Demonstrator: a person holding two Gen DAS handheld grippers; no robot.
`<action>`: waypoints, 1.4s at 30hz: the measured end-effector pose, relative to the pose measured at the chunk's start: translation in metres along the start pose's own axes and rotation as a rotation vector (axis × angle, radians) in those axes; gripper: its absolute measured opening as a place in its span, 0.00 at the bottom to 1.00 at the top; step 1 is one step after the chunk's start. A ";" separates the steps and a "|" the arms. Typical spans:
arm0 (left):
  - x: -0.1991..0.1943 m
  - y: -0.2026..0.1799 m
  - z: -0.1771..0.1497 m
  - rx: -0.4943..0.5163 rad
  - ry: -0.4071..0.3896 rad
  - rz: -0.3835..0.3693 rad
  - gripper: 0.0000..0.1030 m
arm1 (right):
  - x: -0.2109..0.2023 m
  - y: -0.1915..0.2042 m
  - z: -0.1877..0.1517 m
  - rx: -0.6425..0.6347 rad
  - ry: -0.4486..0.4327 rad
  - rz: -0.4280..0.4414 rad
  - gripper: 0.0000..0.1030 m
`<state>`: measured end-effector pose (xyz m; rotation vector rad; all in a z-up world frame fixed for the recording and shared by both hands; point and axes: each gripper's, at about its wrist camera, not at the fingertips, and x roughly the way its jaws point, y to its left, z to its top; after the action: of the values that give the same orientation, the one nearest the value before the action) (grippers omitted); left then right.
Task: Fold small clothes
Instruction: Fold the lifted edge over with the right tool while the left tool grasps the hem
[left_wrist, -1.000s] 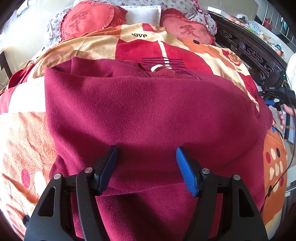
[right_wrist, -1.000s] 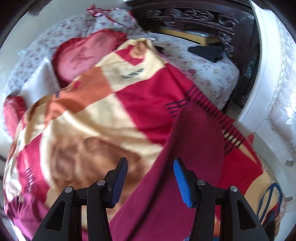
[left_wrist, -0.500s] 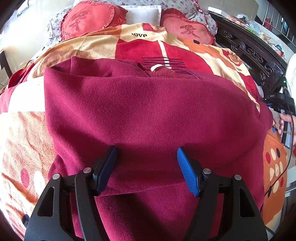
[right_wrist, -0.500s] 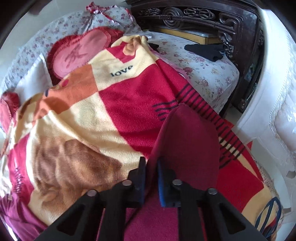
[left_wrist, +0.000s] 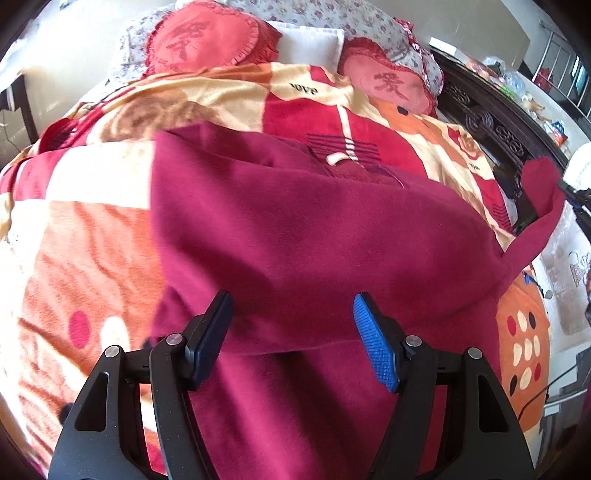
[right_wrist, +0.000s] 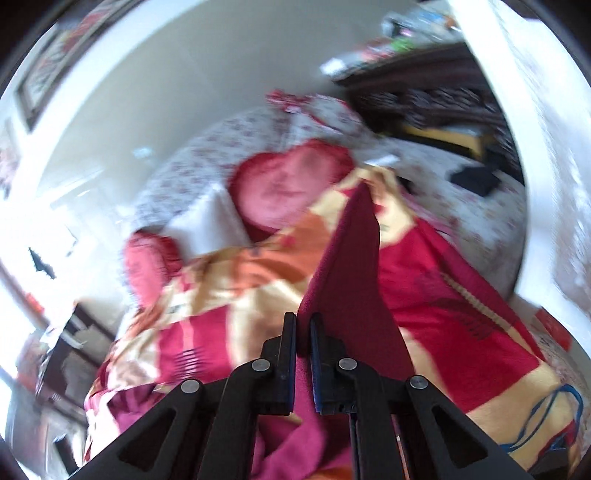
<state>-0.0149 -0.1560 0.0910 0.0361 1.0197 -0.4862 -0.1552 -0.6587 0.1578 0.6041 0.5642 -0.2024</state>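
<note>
A dark red sweater (left_wrist: 314, 240) lies spread on a patterned blanket (left_wrist: 92, 236) on the bed. My left gripper (left_wrist: 291, 339) hovers open over the sweater's near part, with only cloth below its fingers. At the far right of the left wrist view the sweater's sleeve (left_wrist: 539, 206) is lifted off the bed. In the right wrist view my right gripper (right_wrist: 303, 332) is shut on that sleeve (right_wrist: 351, 266), which rises stiffly from between the pads. This view is blurred.
Two red heart-shaped cushions (left_wrist: 207, 40) (left_wrist: 391, 85) and a white pillow (left_wrist: 314, 44) lie at the head of the bed. A dark carved wooden bed frame (left_wrist: 491, 125) runs along the right. A wall with a framed picture (right_wrist: 44, 70) stands behind.
My right gripper closed on the sleeve and lifted it off the blanket, tilting upward. The left gripper shifted a little and stayed open.
</note>
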 end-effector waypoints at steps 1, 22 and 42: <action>-0.004 0.003 0.000 -0.006 -0.007 0.001 0.66 | -0.005 0.013 -0.001 -0.021 -0.004 0.027 0.06; -0.043 0.065 -0.002 -0.162 -0.059 -0.024 0.66 | 0.083 0.236 -0.200 -0.452 0.466 0.364 0.08; 0.040 -0.027 0.030 -0.048 0.061 -0.164 0.66 | 0.002 0.144 -0.197 -0.198 0.388 0.370 0.46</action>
<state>0.0156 -0.2022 0.0791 -0.0764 1.0984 -0.6125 -0.1915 -0.4268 0.0918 0.5463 0.8222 0.3235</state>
